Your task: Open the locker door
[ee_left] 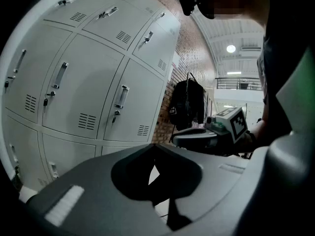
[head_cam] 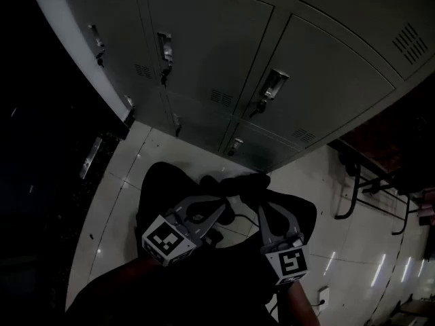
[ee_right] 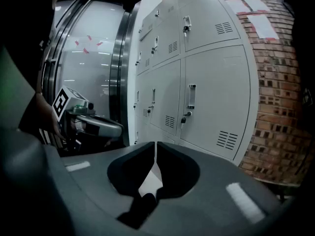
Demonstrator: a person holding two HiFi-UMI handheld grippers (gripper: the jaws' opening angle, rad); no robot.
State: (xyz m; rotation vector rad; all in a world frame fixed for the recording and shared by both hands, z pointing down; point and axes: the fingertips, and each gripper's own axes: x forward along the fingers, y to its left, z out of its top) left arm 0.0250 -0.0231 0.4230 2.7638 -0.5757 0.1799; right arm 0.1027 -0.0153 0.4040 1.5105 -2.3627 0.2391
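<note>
A bank of grey lockers [head_cam: 224, 53] fills the top of the head view, and every door is closed. Each door has an upright metal handle [head_cam: 274, 84] with a lock under it. My left gripper [head_cam: 219, 184] and right gripper [head_cam: 257, 182] sit low and side by side, pointing at the lockers' bottom row but well short of it. The left gripper [ee_left: 153, 145] has its jaws together with nothing between them, and a handle [ee_left: 121, 97] is far ahead of it. The right gripper [ee_right: 156, 144] is also closed to a hairline gap and empty, with a handle [ee_right: 191, 96] ahead.
A table with black tube legs [head_cam: 363, 182] stands right of the lockers on the pale tiled floor [head_cam: 129, 175]. A black backpack [ee_left: 189, 102] hangs by a brick wall [ee_right: 280, 107]. A round steel door frame [ee_right: 120, 73] stands at the lockers' left end.
</note>
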